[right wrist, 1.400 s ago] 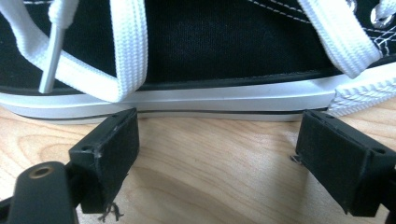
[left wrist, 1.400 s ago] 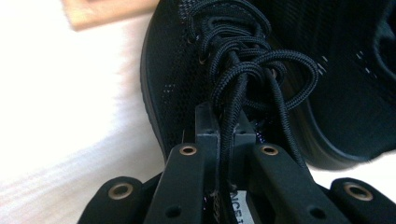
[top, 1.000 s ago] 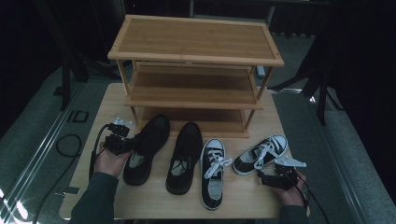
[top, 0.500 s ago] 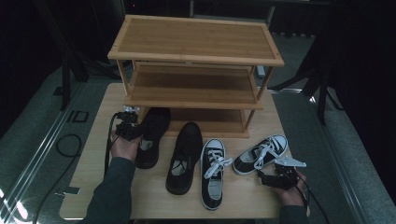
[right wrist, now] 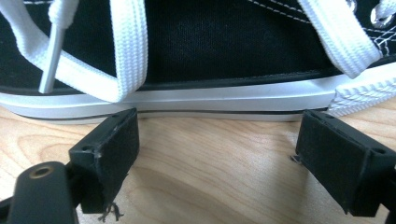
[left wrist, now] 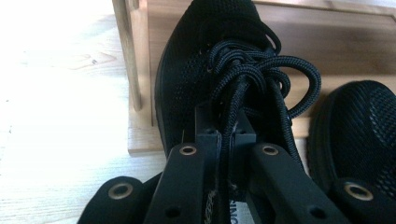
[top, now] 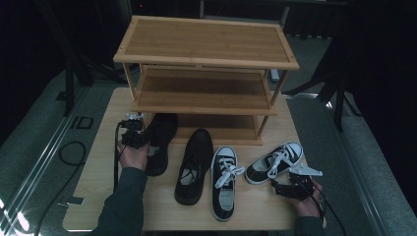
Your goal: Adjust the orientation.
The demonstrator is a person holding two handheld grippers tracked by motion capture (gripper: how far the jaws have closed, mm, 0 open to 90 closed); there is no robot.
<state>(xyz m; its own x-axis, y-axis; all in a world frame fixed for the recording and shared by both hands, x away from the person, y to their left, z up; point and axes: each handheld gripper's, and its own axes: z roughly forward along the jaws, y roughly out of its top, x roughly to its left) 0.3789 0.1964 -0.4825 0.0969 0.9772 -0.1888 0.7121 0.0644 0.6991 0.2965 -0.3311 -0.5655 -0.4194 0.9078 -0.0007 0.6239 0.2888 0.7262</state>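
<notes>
My left gripper (top: 140, 138) (left wrist: 225, 135) is shut on the tongue and laces of a black mesh shoe (top: 160, 140) (left wrist: 205, 60), whose toe points into the bottom shelf of the wooden rack (top: 206, 59) (left wrist: 140, 70). The second black shoe (top: 194, 164) (left wrist: 359, 126) lies on the table to its right. My right gripper (top: 290, 187) (right wrist: 217, 154) stands open on the table, just in front of the sole of a black-and-white sneaker (top: 274, 162) (right wrist: 210, 51). The other sneaker (top: 223, 179) lies between that one and the black shoe.
The three-tier rack stands at the back of the wooden table (top: 103, 162); its top and middle shelves carry nothing. Dark floor surrounds the table, with a cable (top: 69, 152) on the left and stand legs (top: 329, 88) at the right.
My left gripper has carried the black mesh shoe forward, from beside its mate to the rack's bottom shelf. The right gripper has stayed by the sneaker.
</notes>
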